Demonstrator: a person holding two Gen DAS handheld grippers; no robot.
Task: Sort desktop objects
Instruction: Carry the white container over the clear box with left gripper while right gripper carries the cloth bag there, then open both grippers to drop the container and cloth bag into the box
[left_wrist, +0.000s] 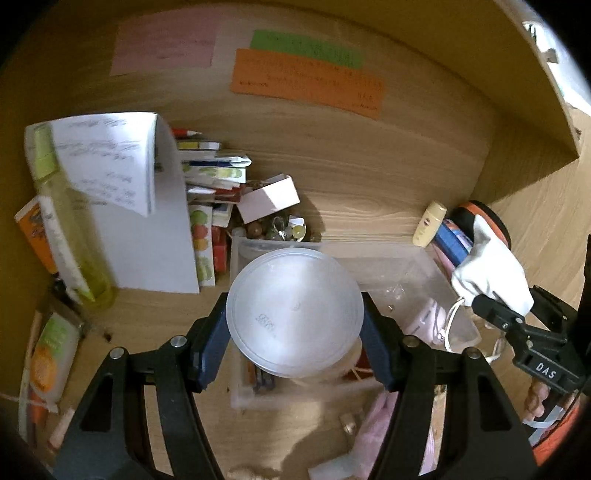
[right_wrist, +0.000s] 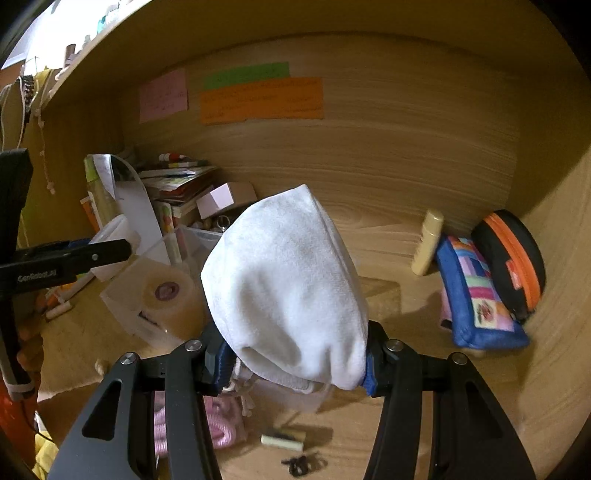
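While the left wrist view shows the left gripper (left_wrist: 295, 317) clamped half-wide on a round frosted lid (left_wrist: 294, 312) above a clear plastic bin (left_wrist: 424, 266), only the right wrist view shows the blue patchwork pouch (right_wrist: 480, 295) whole. The wooden desk (right_wrist: 388, 229) backs onto a panel with 3 coloured notes (left_wrist: 306, 81). The right gripper (right_wrist: 295, 365) pinches a soft white drawstring bag (right_wrist: 288, 288), held aloft.
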